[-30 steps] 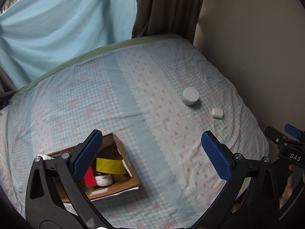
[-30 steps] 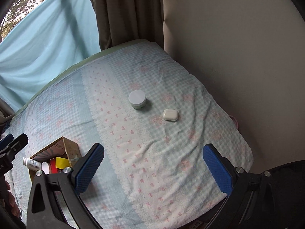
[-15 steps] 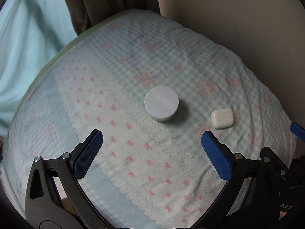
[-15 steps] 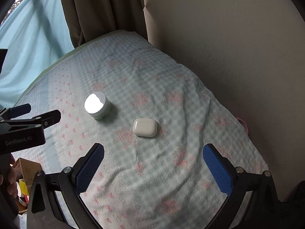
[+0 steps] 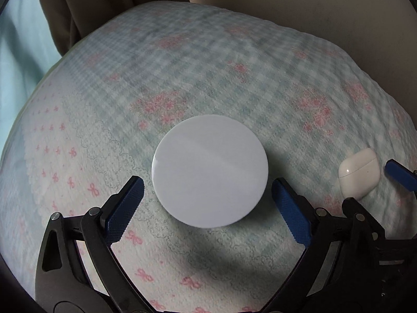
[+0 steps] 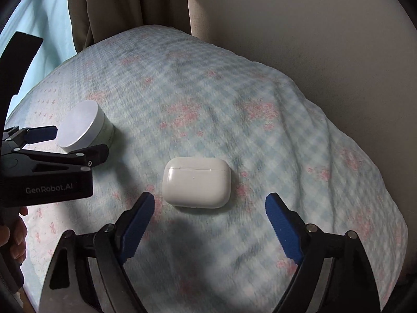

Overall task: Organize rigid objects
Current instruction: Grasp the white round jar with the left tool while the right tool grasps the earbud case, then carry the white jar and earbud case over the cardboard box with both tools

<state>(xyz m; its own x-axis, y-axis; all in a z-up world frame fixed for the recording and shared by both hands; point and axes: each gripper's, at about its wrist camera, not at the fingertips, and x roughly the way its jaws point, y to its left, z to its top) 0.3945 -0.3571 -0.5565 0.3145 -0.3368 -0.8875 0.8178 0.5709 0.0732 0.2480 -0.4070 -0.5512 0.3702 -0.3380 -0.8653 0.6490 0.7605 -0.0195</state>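
We work over a bed whose checked bedspread (image 5: 234, 60) with pink bows runs up to a beige wall (image 6: 299, 18), with a brown curtain (image 6: 117, 5) at the far left. Compared with half a second ago, both cameras sit much closer to the cloth, and the two objects fill far more of each view. Our left gripper (image 5: 207, 199) now has its jaws spread wide on either side of the round white jar (image 5: 209, 170), whose lid lies between the blue fingertips (image 5: 125, 203); we cannot tell whether the pads touch its sides yet, and nothing is held. From the right wrist view the same jar (image 6: 86, 125) stands upright at the left, with the left gripper (image 6: 73, 140) reaching in around it from the left edge. Our right gripper (image 6: 209, 212) has its jaws wide open and empty, and the white earbud case (image 6: 196, 181) lies flat on the cloth just beyond and between its fingertips, where earlier it lay well ahead of them. In the left wrist view the case (image 5: 358, 173) lies to the right of the jar, apart from it, with a blue tip of the right gripper (image 5: 400, 174) just beside it.
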